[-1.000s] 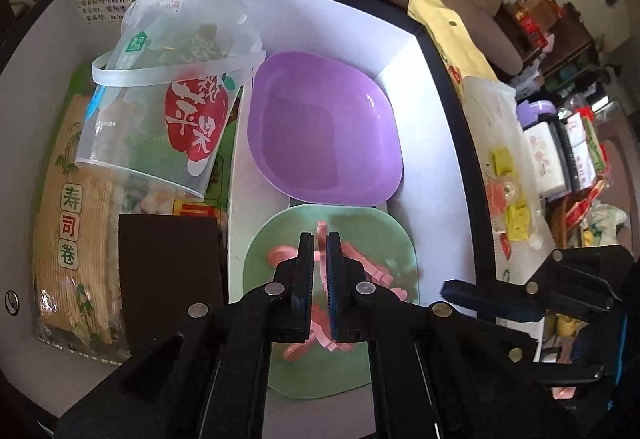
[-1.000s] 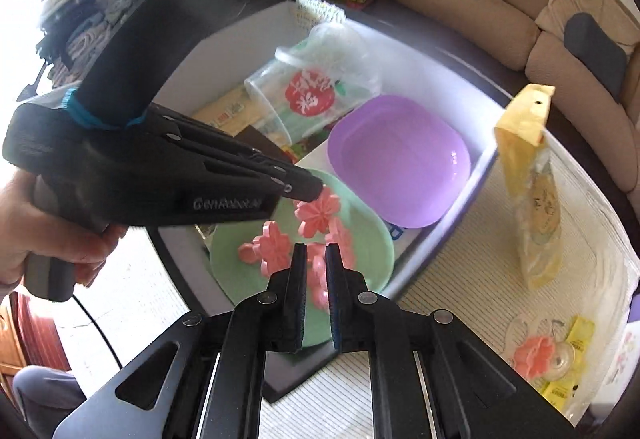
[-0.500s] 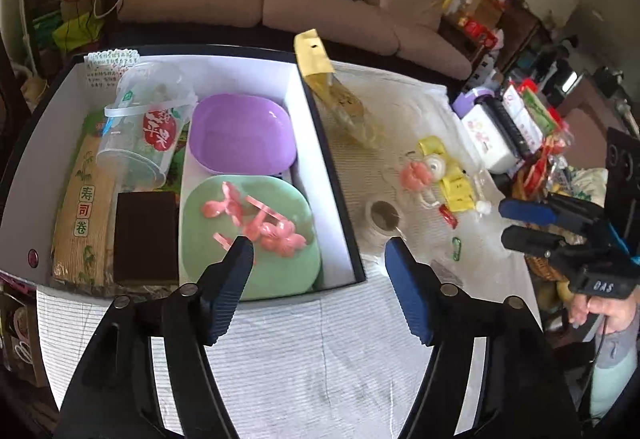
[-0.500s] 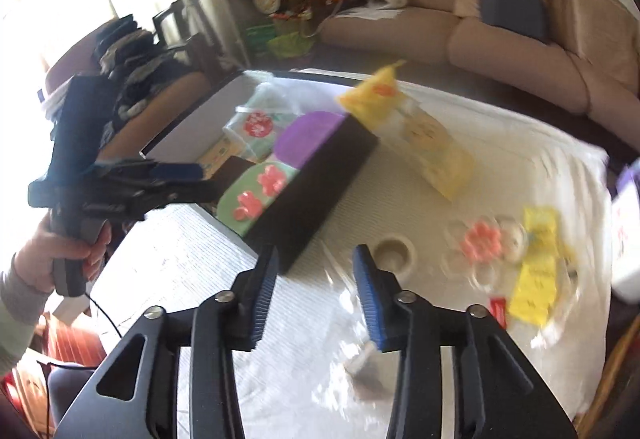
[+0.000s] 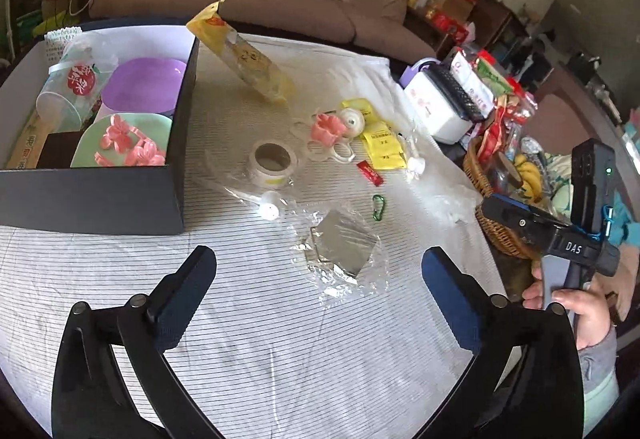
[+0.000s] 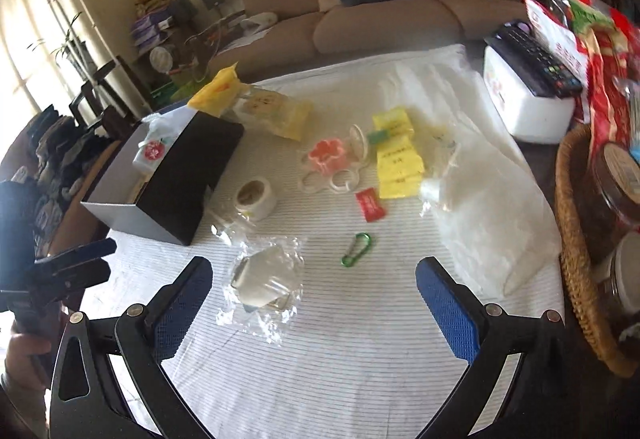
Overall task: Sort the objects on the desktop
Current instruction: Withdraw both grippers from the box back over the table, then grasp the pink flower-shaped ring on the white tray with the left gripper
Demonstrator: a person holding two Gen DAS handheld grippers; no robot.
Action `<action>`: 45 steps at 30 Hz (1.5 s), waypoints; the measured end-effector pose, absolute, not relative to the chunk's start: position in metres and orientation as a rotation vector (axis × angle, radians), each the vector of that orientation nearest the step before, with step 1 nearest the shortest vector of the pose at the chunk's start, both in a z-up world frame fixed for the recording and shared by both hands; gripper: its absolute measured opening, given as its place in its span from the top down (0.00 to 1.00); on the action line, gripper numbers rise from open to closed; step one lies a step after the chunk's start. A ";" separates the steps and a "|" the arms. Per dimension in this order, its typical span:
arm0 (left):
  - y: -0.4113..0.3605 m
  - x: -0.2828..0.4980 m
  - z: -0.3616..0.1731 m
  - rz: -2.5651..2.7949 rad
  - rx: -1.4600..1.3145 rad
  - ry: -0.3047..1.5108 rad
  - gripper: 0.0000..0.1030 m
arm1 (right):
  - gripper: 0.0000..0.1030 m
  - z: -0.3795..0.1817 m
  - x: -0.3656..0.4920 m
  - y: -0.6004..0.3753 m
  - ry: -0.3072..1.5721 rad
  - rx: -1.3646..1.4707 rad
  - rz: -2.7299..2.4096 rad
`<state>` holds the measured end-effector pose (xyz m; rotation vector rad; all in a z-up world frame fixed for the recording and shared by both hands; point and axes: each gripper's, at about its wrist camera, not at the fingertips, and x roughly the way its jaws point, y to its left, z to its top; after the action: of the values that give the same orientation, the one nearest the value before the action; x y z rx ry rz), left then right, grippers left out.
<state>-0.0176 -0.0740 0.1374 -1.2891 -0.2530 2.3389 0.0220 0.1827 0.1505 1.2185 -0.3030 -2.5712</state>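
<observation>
Left tool (image 5: 319, 267) spread wide, nothing between the fingers – right tool (image 6: 314, 277) likewise apart and empty, both hovering over the striped counter (image 5: 248, 319)

Sorting box (image 5: 120, 195) on the left side of the counter, already holding a green plate (image 5: 90, 149) with pink flowers, a purple plate (image 5: 140, 87) and a clear cup (image 5: 68, 91)

Still loose on the cloth: a crinkly plastic packet (image 5: 344, 251) nearest both tools, a tape roll (image 5: 272, 163) beside the box, a green clip (image 5: 378, 207), a red sachet (image 5: 370, 172), yellow packets (image 5: 382, 145) and a pink flower (image 5: 328, 125) on white rings

Probably the packet next – light and slippery, wrapper soft and loose around a flatter, stiffer core; best pinched across that core, not the stray film. Tape roll rigid, easy by its wall. Clip small, thin, lying flat – likely to slide away unless caught squarely across its width
</observation>
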 end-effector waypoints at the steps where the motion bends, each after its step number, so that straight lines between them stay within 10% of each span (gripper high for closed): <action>1: -0.069 -0.017 0.134 2.336 -1.296 -0.262 0.00 | 0.00 0.147 0.024 0.189 -0.320 1.221 -2.582; 30: 0.102 -0.229 0.017 2.412 -1.409 0.186 0.02 | 0.00 0.100 0.001 0.223 -0.241 1.328 -2.541; 36: 0.098 -0.236 0.008 2.395 -1.444 0.118 0.50 | 0.00 0.091 -0.001 0.230 -0.282 1.356 -2.520; 45: 0.082 -0.211 0.047 2.400 -1.357 0.013 0.52 | 0.00 0.094 -0.001 0.231 -0.286 1.340 -2.528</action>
<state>-0.2107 0.0824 0.0471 -1.3571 0.0130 2.4002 -0.0010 0.2308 0.0937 1.3403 -0.2861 -2.5278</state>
